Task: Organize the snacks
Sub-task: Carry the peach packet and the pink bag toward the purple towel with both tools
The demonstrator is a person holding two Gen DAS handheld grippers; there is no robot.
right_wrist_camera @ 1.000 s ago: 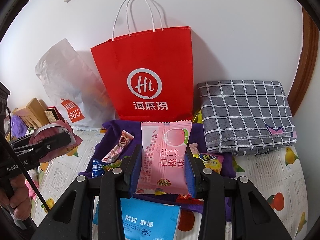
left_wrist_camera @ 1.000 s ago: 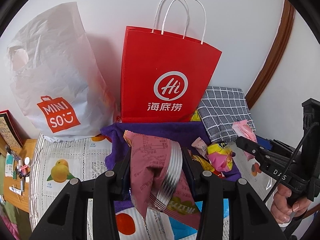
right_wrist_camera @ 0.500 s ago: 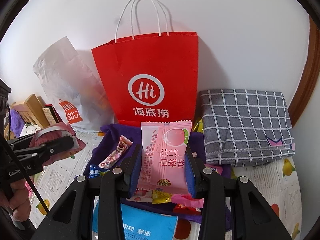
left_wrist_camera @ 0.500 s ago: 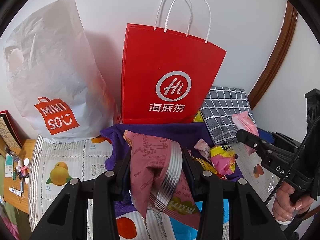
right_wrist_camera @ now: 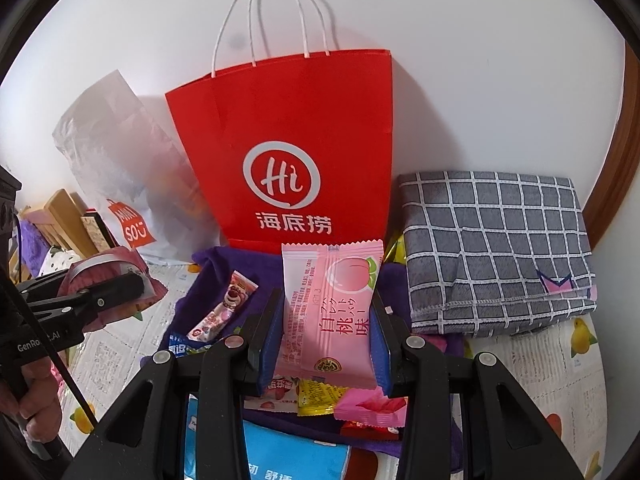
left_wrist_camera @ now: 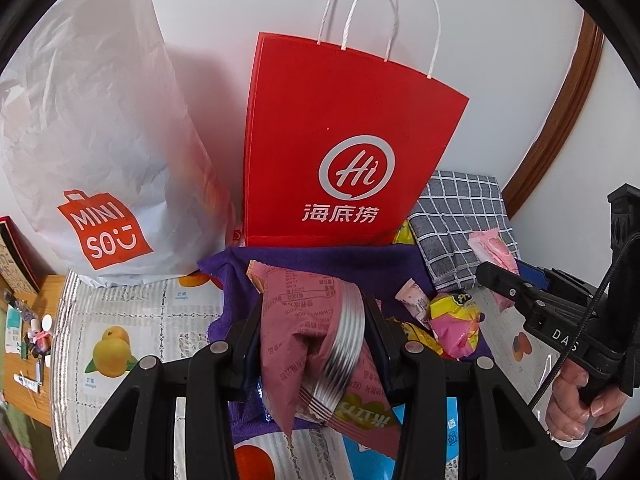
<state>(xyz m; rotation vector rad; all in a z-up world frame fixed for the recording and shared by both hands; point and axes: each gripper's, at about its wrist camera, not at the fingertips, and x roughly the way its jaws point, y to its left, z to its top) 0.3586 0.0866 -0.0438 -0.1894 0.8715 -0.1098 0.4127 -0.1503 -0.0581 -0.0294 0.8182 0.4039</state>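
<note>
My left gripper (left_wrist_camera: pixel 314 320) is shut on a dusky pink snack bag (left_wrist_camera: pixel 312 320) with a silver stripe, held above a purple cloth (left_wrist_camera: pixel 320 258). My right gripper (right_wrist_camera: pixel 326 316) is shut on a light pink peach snack packet (right_wrist_camera: pixel 328 312), held upright in front of a red paper bag (right_wrist_camera: pixel 296 148) with white handles. The red bag (left_wrist_camera: pixel 344 140) stands against the wall. Loose snacks lie on the purple cloth (right_wrist_camera: pixel 208 276): a strawberry-bear packet (right_wrist_camera: pixel 224 308) and a yellow-pink packet (left_wrist_camera: pixel 456 320). The right gripper shows in the left wrist view (left_wrist_camera: pixel 500 276), the left in the right wrist view (right_wrist_camera: pixel 116 284).
A white Miniso plastic bag (left_wrist_camera: pixel 100 140) stands left of the red bag. A folded grey checked cloth (right_wrist_camera: pixel 496 240) lies at the right. A fruit-print table cover (left_wrist_camera: pixel 120 320) lies underneath. A blue packet (right_wrist_camera: pixel 288 460) lies at the front. A wooden door frame (left_wrist_camera: pixel 560 120) curves at the right.
Both grippers have risen and moved closer to the red bag with their packets still held. The red bag looks larger in both views.
</note>
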